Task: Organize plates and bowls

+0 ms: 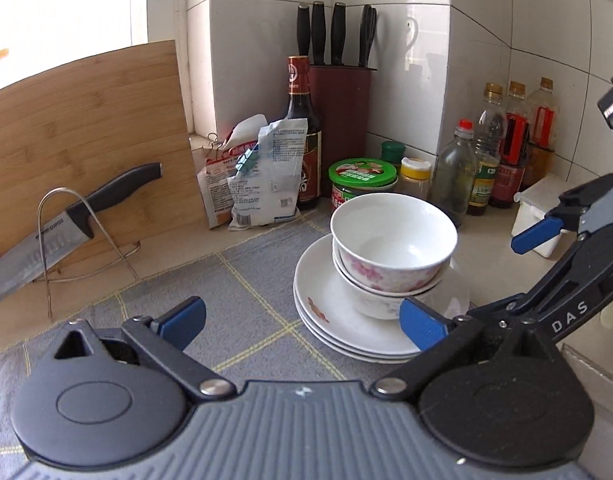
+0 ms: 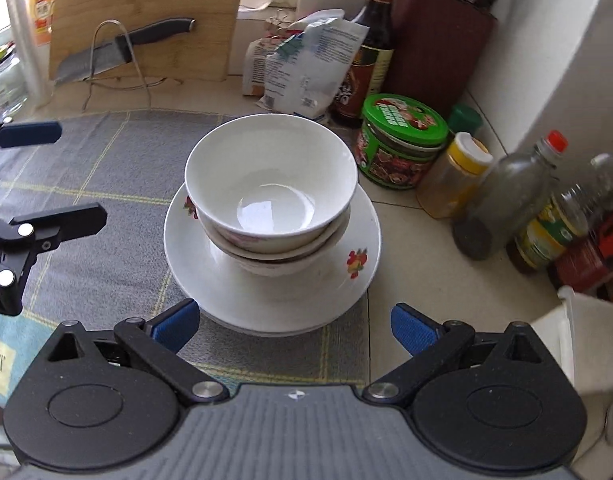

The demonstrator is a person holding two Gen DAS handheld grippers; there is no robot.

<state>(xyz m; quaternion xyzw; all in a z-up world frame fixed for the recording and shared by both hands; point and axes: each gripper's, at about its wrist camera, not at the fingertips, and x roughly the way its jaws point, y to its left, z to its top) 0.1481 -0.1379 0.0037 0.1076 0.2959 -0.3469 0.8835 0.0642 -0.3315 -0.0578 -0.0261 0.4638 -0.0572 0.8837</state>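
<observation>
The pale tiled desk [image 2: 410, 248] carries a grey checked cloth mat [image 2: 106, 184], where stacked white plates [image 2: 266, 300] rest, half over its edge. Behind stand a green-lidded jar [image 2: 402, 140], sauce bottles [image 1: 502, 148] and a leaning bamboo cutting board [image 1: 82, 136].

Glossy glazed bowls [image 2: 270, 184], woven cloth mat [image 2: 98, 168].

We cannot count the stacked bowls [image 2: 270, 208] with certainty, since the top one hides those beneath. The plates [image 1: 338, 320] show only their rims. At the table's right edge, bottles [image 2: 554, 216] blur into one another, their labels unreadable. The knife block [image 2: 438, 40] is cut off by the picture's top edge.
</observation>
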